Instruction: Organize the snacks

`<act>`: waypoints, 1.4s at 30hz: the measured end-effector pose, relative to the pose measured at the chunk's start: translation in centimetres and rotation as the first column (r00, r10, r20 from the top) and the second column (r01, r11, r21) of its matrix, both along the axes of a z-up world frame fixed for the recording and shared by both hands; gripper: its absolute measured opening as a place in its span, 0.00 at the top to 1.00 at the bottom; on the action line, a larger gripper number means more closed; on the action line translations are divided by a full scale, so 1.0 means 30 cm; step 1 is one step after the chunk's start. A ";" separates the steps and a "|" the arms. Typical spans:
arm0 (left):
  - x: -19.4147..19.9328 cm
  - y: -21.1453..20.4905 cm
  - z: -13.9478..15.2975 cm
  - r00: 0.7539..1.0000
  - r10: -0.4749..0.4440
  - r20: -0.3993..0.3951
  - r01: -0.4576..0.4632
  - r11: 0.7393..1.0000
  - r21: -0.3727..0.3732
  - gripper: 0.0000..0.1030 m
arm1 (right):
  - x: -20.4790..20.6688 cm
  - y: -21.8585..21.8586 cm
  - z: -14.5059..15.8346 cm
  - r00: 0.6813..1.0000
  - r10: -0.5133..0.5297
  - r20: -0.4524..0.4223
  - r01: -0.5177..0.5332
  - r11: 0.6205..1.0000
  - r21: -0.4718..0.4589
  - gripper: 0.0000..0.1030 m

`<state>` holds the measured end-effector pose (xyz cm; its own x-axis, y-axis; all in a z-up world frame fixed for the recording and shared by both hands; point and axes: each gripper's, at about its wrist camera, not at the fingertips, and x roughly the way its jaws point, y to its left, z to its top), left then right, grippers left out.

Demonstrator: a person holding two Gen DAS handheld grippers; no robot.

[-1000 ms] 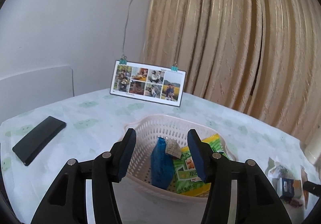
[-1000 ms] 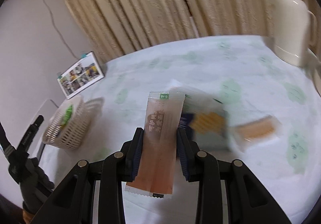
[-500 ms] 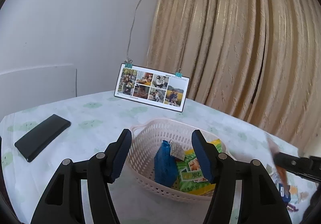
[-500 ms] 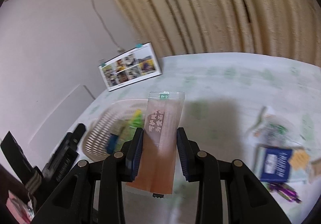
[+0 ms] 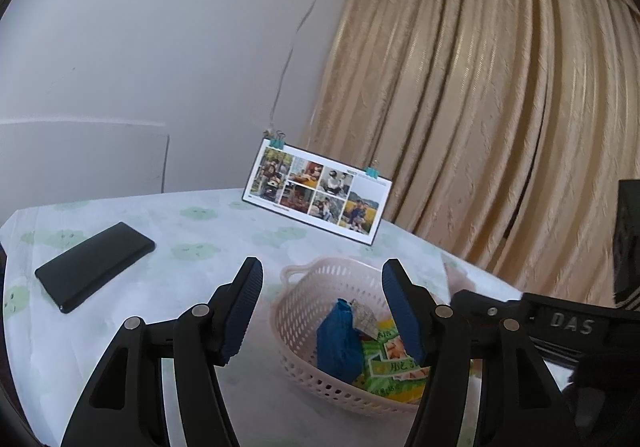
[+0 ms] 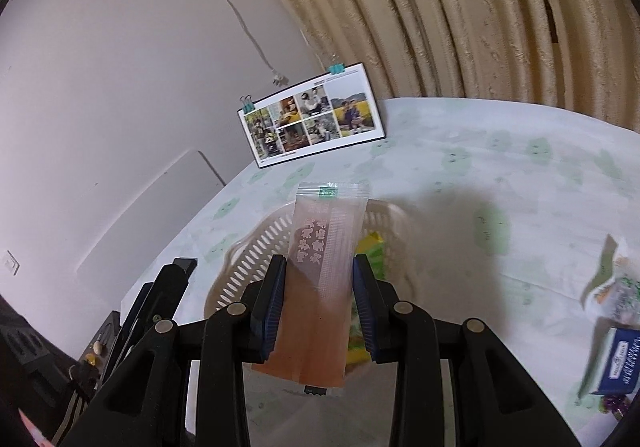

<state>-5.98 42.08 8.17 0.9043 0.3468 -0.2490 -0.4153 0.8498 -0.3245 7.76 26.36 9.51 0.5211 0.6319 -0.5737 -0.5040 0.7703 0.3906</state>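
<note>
1. Right wrist view: your right claw (image 6: 320,303) holds a long pink snack packet (image 6: 324,271) between narrow jaws; its white printed characters are not clear enough to read.
2. This packet hangs over the white basket (image 6: 256,247), which stands on the table (image 6: 500,175).
3. Left wrist view: "DAS" is written on the black tool (image 5: 570,325) at the right.
4. Your left claw (image 5: 322,311) is wide and holds nothing. Beyond it, the basket (image 5: 304,307) contains a blue packet (image 5: 338,343) and a green packet (image 5: 390,369).
</note>
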 end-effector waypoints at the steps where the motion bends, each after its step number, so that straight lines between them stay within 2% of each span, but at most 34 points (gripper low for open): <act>1: -0.003 0.004 0.000 1.000 0.005 0.004 -0.005 1.000 -0.003 0.39 | 0.003 0.010 -0.004 1.000 0.005 -0.004 -0.005 1.000 0.002 0.68; 7: 0.000 0.006 -0.002 1.000 0.001 0.001 -0.001 1.000 -0.011 0.39 | 0.026 0.035 -0.036 0.999 0.014 -0.032 -0.014 1.000 0.011 0.58; 21: 0.011 -0.017 -0.006 1.000 -0.013 -0.020 0.014 1.000 0.012 0.39 | 0.001 -0.076 -0.072 0.998 -0.050 -0.038 0.051 0.998 0.030 0.58; 42: 0.035 -0.055 -0.012 0.998 -0.030 -0.053 0.033 0.998 0.058 0.39 | -0.003 -0.266 -0.128 0.981 -0.183 -0.069 0.184 0.983 -0.001 0.56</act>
<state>-4.93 40.44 7.82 0.9013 0.3335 -0.2764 -0.4029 0.8798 -0.2521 7.66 18.36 5.66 0.5879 0.5321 -0.6093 -0.3259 0.8452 0.4236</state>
